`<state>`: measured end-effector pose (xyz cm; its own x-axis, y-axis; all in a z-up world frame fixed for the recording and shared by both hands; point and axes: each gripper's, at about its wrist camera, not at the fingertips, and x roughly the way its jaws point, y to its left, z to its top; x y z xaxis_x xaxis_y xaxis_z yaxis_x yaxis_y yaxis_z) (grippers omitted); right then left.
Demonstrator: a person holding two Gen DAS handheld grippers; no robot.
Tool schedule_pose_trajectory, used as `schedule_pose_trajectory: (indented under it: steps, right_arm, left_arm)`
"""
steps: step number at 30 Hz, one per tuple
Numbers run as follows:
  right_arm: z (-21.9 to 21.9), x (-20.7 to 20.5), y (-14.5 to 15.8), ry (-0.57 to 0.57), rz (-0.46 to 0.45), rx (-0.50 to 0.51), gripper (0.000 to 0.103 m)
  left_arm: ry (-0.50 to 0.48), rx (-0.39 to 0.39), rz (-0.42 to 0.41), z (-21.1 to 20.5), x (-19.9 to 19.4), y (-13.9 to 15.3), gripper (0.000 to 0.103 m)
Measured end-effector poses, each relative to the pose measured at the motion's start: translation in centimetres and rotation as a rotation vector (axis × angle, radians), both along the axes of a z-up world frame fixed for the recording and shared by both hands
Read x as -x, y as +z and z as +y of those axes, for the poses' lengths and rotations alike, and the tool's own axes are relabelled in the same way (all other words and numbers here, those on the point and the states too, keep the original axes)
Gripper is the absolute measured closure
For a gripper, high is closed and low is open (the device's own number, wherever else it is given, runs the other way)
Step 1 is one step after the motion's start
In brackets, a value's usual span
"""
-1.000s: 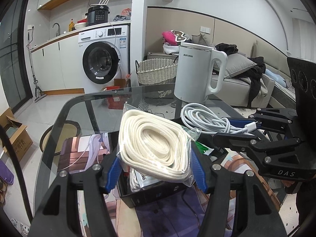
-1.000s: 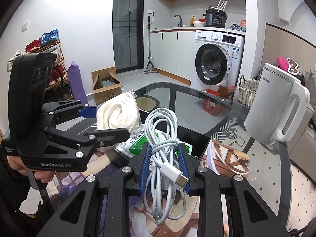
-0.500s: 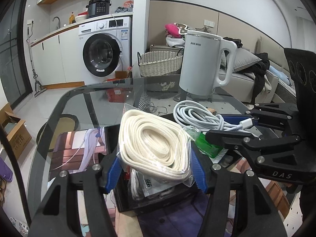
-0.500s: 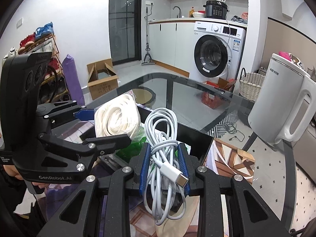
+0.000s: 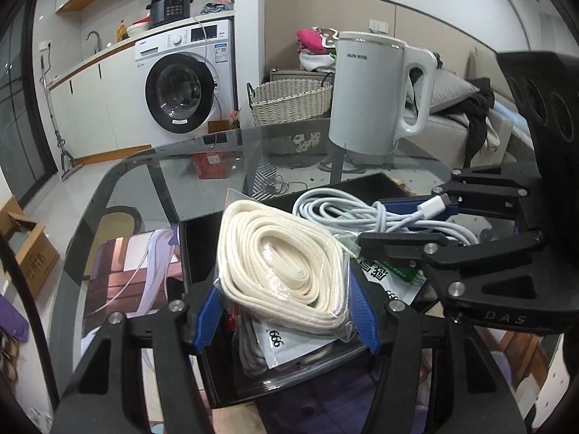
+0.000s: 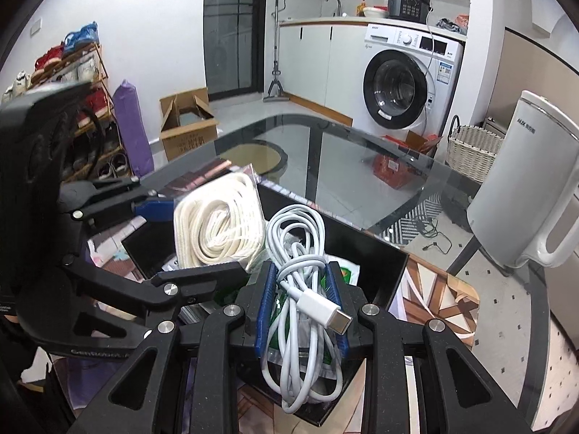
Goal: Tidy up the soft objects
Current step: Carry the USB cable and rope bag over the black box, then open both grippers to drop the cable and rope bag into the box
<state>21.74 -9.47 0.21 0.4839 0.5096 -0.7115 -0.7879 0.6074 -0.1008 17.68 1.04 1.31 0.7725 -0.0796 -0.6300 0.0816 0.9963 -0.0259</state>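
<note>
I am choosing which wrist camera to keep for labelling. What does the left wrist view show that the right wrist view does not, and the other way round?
Only the left wrist view shows the sofa with a grey cushion and dark clothes, and the pink pile behind the kettle.

Only the right wrist view shows the shoe rack, the purple roll and the dark glass door.

Both show the black box, the bagged cream cord held by the left tool, the white cable held by the right tool, the white kettle, washing machine and wicker basket.
</note>
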Motion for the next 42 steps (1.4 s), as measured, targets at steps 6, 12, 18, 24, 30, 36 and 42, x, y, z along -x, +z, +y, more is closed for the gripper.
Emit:
schedule_pose_trajectory:
  steps: [6,12,18,24,30,36,42]
  right_arm:
    - [0.2,-0.9,-0.7,-0.003,0.048,0.021,0.075]
    - [0.4,-1.1,-1.0,0.002,0.050,0.045,0.075]
    - [-0.3,-1.0,-0.8,-0.016,0.030,0.014,0.068]
    - [-2.9,0.1,0.8,-0.039,-0.025,-0.068,0.045]
    - [-6.4,1.6,2.3,-0.080,-0.043,-0.172,0.010]
    - [-7.8,4.0,2.9,-0.089,-0.072,-0.211,0.001]
    - [-8.1,6.0,2.9,-0.104,-0.100,-0.262,0.001]
  left_arm:
    - [-0.008,-0.008,0.003,0.1,-0.2,-0.1,0.043]
    - [-0.014,-0.006,0.002,0.2,-0.1,-0.2,0.043]
    - [-0.012,-0.007,0.003,0.3,-0.1,-0.4,0.041]
    - [-0.022,0.027,-0.022,0.5,1.0,-0.1,0.015]
    - [0.026,0.029,-0.092,0.9,3.4,1.4,0.000]
    - [0.081,0.083,-0.130,2.5,5.7,2.0,0.000]
    - [0.122,0.091,-0.151,2.8,7.8,1.8,0.000]
